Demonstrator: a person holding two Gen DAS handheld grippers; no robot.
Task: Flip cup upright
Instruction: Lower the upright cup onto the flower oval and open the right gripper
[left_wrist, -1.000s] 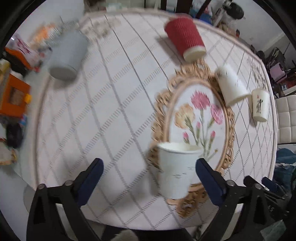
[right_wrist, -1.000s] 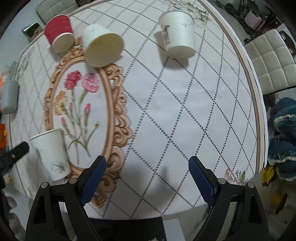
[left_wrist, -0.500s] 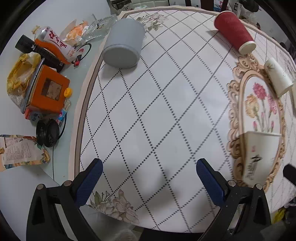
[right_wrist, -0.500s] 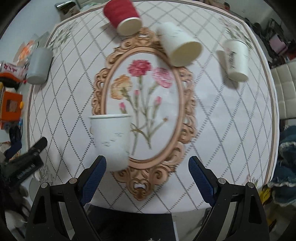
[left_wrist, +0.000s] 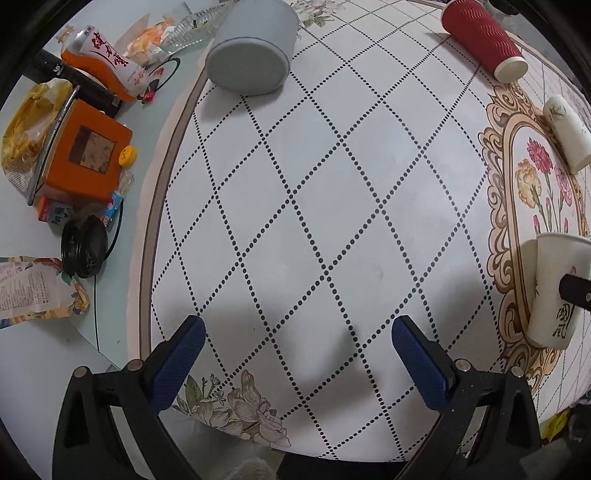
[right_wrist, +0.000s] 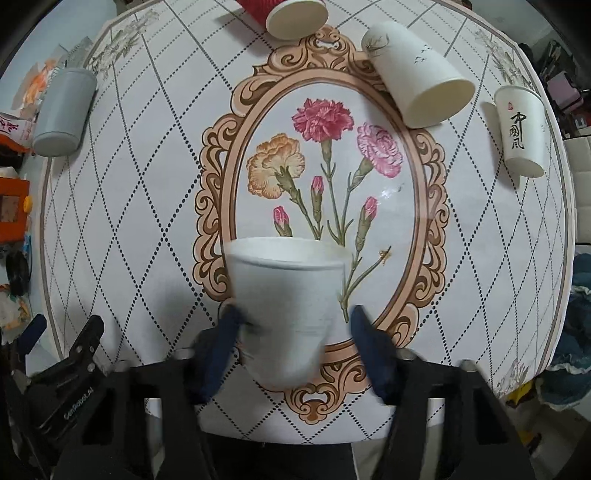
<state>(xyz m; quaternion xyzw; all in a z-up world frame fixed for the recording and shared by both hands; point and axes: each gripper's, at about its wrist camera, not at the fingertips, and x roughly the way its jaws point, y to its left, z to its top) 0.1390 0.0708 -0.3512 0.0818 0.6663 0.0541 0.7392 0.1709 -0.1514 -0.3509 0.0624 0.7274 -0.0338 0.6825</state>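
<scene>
A white paper cup (right_wrist: 286, 310) stands upright on the flower oval of the tablecloth; it also shows at the right edge of the left wrist view (left_wrist: 557, 291). My right gripper (right_wrist: 293, 354) is open, with its blue fingers on either side of the cup; the left finger (right_wrist: 221, 350) looks close to or touching the wall, and the right finger stands apart. The image is blurred there. My left gripper (left_wrist: 295, 363) is open and empty over bare tablecloth. A red ribbed cup (left_wrist: 484, 38), a white cup (right_wrist: 417, 74) and a grey cup (left_wrist: 255, 55) lie on their sides.
Another white cup with black characters (right_wrist: 521, 133) lies at the right of the table. Clutter sits on the left table edge: an orange box (left_wrist: 85, 151), a black round object (left_wrist: 84, 251), snack packets (left_wrist: 103, 59). A white chair (right_wrist: 580, 199) is at the right.
My right gripper has moved in around the upright white cup and its fingers have narrowed toward it. My left gripper has swung away left from that cup to bare tablecloth.
</scene>
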